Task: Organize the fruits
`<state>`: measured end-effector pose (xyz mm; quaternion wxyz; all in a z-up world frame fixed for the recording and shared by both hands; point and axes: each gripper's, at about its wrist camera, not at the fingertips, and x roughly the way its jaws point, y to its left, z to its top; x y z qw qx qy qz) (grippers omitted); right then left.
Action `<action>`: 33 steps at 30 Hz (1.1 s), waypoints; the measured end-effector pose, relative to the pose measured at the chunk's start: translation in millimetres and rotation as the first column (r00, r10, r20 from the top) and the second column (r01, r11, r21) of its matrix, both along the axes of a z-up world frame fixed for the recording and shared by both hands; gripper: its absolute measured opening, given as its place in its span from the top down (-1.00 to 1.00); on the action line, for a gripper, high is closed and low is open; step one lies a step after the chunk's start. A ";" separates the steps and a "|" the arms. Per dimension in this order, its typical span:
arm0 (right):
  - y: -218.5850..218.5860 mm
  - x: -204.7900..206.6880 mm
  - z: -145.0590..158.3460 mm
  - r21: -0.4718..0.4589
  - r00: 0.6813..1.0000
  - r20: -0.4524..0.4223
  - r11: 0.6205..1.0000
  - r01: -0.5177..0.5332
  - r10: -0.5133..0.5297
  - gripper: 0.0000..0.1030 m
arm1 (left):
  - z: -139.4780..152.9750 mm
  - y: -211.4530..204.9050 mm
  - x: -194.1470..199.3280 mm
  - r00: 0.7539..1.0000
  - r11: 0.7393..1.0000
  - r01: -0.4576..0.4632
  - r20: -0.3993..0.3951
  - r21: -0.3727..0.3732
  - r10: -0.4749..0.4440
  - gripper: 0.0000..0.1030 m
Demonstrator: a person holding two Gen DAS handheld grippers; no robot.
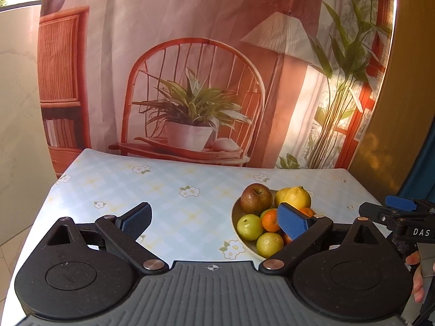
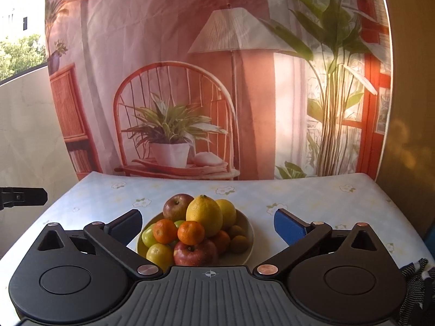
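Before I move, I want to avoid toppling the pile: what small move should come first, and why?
Probably ease the right claw forward and down onto the top lemon. Both claws are open and empty, the bowl sits centred ahead of the right one, and the lemon sits highest, so lifting it disturbs least.

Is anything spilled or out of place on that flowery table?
Nothing stands out. All the fruit sits heaped in the plate, none on the tablecloth. The top lemon perches high but looks settled.

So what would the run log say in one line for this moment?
left gripper: open, empty | right gripper: open, empty, facing bowl | fruit: all piled in bowl, lemon on top | table: bare beside bowl
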<state>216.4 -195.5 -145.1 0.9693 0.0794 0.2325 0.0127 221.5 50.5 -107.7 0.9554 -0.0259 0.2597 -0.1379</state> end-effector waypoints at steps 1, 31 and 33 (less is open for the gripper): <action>-2.4 -5.1 5.5 0.011 1.000 0.007 1.000 0.007 -0.007 -0.99 | 3.6 1.3 -4.5 1.000 1.000 -0.004 0.011 0.003 0.004 -0.96; 0.5 -75.3 59.2 -0.019 0.997 0.018 0.997 0.076 -0.076 -0.99 | 59.2 -20.1 -91.9 0.988 0.998 -0.039 0.151 0.054 0.030 -0.99; 0.6 -74.6 57.6 -0.021 0.997 0.006 0.997 0.080 -0.080 -0.99 | 57.2 -18.6 -90.1 0.990 0.998 -0.042 0.137 0.049 0.035 -0.99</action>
